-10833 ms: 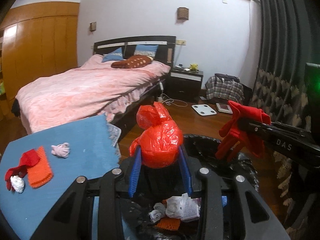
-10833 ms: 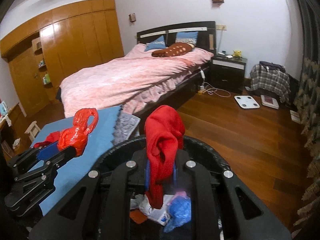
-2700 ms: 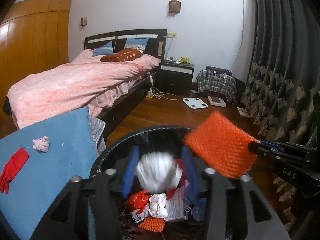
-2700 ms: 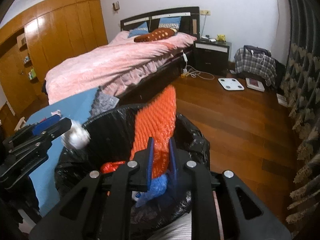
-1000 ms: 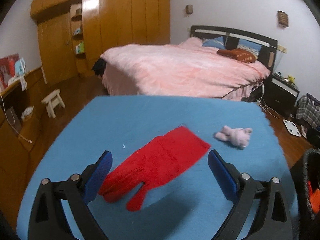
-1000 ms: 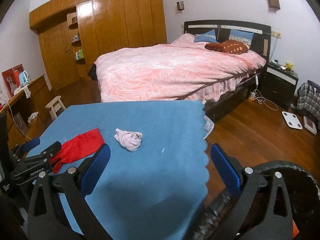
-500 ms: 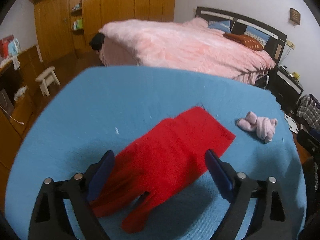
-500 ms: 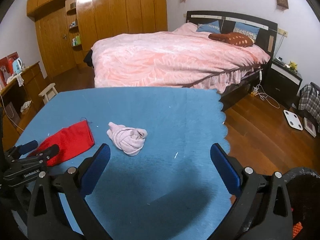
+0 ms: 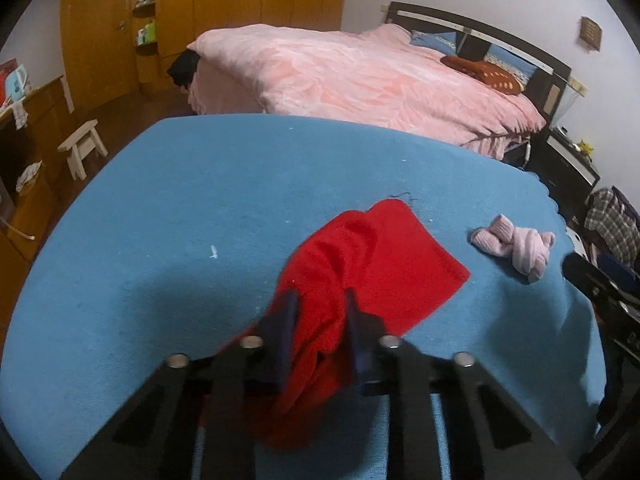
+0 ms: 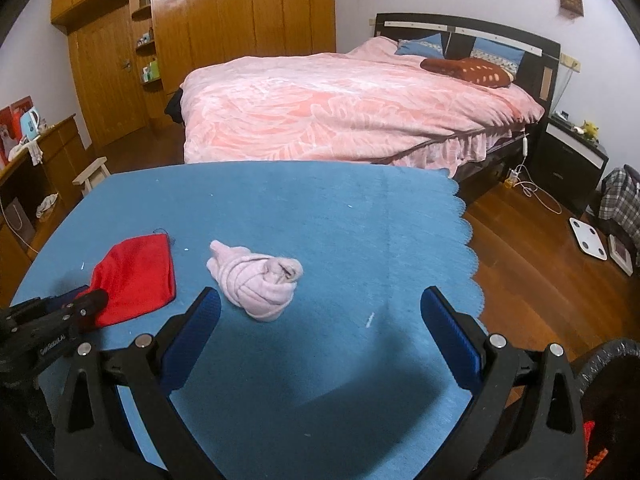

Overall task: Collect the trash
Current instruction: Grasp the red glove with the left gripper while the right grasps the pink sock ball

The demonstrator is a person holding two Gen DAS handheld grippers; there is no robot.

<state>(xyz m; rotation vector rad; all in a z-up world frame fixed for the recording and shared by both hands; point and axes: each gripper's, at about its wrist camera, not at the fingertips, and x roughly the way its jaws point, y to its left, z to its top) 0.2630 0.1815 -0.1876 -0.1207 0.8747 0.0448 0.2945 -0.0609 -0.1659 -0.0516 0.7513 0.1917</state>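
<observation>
A red glove [image 9: 360, 272] lies on the blue tablecloth [image 9: 180, 208]. My left gripper [image 9: 318, 300] is shut on the glove's near end and bunches it up off the cloth. The glove also shows in the right wrist view [image 10: 136, 272], with the left gripper [image 10: 86, 300] at its near edge. A balled pink sock [image 10: 258, 280] lies on the cloth just ahead of my right gripper [image 10: 320, 308], which is open and empty above the cloth. The sock also shows in the left wrist view [image 9: 516, 246].
The black-lined trash bin rim [image 10: 604, 356] is at the lower right, beside the table. A pink bed [image 10: 340, 104] stands beyond the table. A white scale [image 10: 588, 240] lies on the wood floor at the right. A small stool [image 9: 82, 148] stands at the left.
My left gripper has closed on the red glove and gathered it up. My right gripper has moved closer to the pink sock and stays open.
</observation>
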